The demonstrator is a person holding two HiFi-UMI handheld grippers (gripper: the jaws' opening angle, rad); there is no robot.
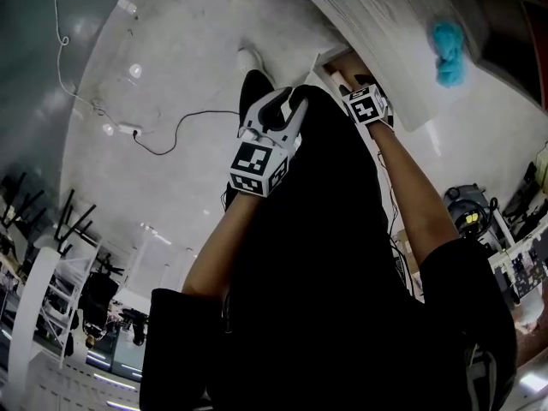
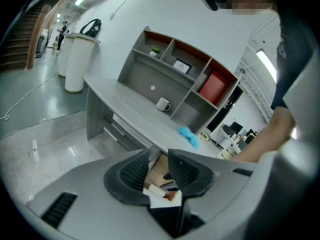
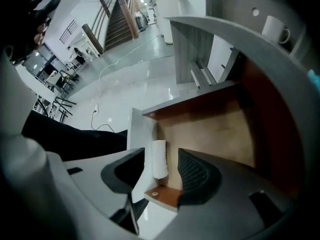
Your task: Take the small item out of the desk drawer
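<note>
Two grippers work at the open grey desk drawer with a brown wooden floor (image 3: 215, 129). The right gripper (image 3: 164, 168) has its jaws spread and straddles the small white roll-shaped item (image 3: 159, 158), which lies along the drawer's front panel at 6 o'clock in its view, likely lined up for a pinch. The left gripper (image 2: 159, 173) has its jaws parted and empty. It hangs at 8 o'clock of the right gripper in the head view, probably to keep clear.

- The white-and-black left gripper (image 1: 276, 116), with its square-marker cube, is held in front of the person's black clothing (image 1: 325, 298).
- The right gripper (image 1: 360, 92) reaches under the edge of the pale wood-grain desk top (image 1: 377, 24).
- A fluffy turquoise cloth (image 1: 447, 52) lies on that desk top.
- A thin black cable (image 1: 175, 131) trails over the glossy grey floor (image 1: 154, 187).
</note>
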